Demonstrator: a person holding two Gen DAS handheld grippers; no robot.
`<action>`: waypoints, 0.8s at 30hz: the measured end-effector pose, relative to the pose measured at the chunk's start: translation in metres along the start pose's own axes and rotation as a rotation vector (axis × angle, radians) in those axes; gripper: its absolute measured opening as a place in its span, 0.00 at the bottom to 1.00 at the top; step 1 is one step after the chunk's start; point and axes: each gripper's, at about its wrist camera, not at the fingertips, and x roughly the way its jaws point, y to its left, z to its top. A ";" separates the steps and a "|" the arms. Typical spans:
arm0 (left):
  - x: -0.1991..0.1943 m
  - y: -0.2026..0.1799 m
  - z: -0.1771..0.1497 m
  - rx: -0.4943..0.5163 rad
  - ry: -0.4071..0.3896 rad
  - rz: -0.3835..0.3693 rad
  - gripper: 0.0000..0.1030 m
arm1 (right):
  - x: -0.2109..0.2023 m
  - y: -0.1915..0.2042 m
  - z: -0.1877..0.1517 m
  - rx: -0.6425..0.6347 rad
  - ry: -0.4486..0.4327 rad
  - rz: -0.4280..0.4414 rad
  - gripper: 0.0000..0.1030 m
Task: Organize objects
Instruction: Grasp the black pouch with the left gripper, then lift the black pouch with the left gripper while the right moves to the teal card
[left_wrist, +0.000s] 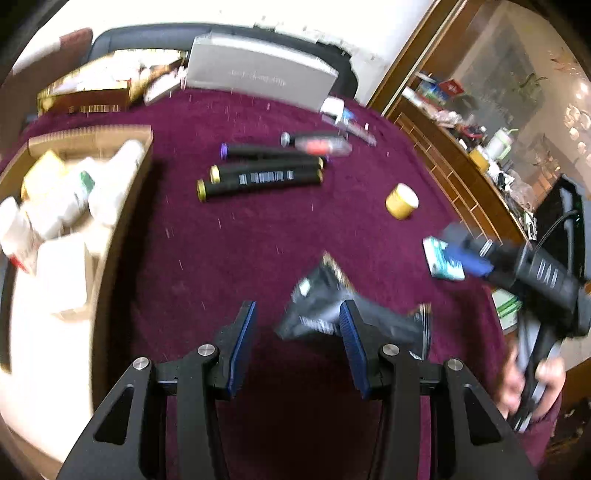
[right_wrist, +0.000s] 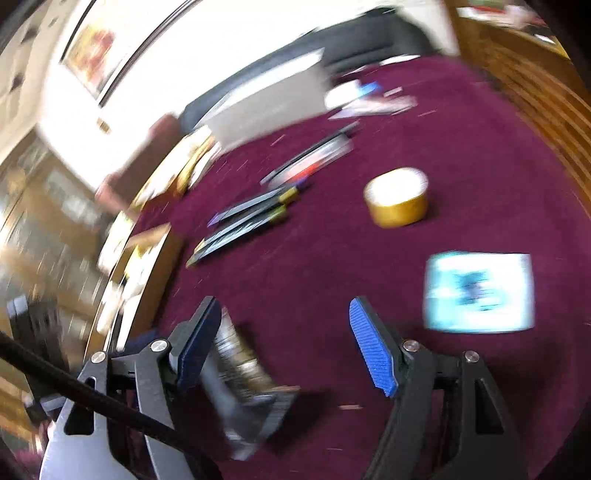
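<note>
Your left gripper (left_wrist: 297, 325) hovers with its fingers apart and empty; the black pouch (left_wrist: 325, 306) lies on the maroon cloth (left_wrist: 258, 236) just beyond, touching no pad. Your right gripper (right_wrist: 284, 332) (much blurred) is also apart with nothing clamped, beside the teal box (right_wrist: 480, 291). The yellow jar (left_wrist: 402, 201) stands beyond the pouch.

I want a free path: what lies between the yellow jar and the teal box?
Only bare purple cloth lies between the yellow jar and the teal box, shown in the right wrist view.
</note>
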 end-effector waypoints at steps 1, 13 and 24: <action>0.001 0.000 -0.003 -0.023 0.015 -0.023 0.39 | -0.013 -0.016 0.006 0.035 -0.043 -0.046 0.70; 0.045 -0.036 -0.010 -0.099 0.188 -0.129 0.45 | 0.012 -0.119 0.073 0.176 0.044 -0.155 0.78; 0.069 -0.040 0.033 -0.109 0.148 -0.145 0.47 | 0.001 -0.075 -0.010 0.133 0.204 0.137 0.78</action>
